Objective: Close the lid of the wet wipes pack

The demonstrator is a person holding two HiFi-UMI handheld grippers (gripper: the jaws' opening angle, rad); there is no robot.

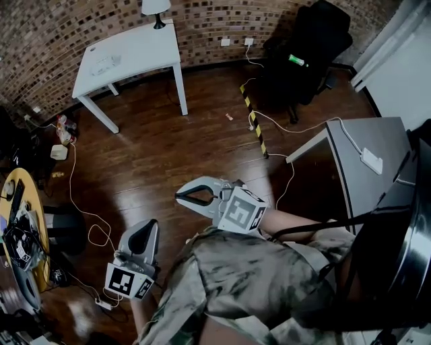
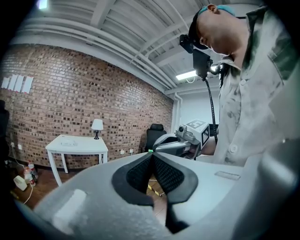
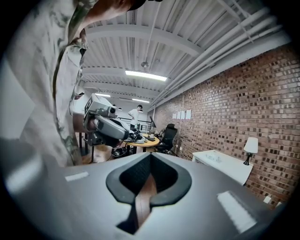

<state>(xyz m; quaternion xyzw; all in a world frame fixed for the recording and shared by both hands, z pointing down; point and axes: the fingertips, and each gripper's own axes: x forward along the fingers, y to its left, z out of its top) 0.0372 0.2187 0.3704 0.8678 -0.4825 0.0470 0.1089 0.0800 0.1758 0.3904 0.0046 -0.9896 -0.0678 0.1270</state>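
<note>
Both tongs hang close to our body, well away from any work. The left tongs point(image 1: 149, 227) have their tips pressed together with nothing between them, and the right tongs point(image 1: 180, 196) are likewise closed and empty.

We cannot make out the wet wipes pack for certain. A pale flat item point(image 1: 104, 65) lies on the white worktop point(image 1: 145, 44) across the room, near the lamp point(image 1: 156, 10), and it may be the pack, but it is too small to tell.

We expect such a pack to be light and soft, with slick film that slides and buckles under a push. The lid should be the one stiff part. So we would steady the body with one pair of tongs and press the lid's free edge down with the other.

The floor point(image 1: 168, 141) is dark glossy wood, crossed by a cable point(image 1: 81, 209) and a striped tape point(image 1: 254, 121). A brick wall point(image 1: 67, 27), a black chair point(image 1: 306, 57) and a grey desk point(image 1: 377, 145) ring the space.
</note>
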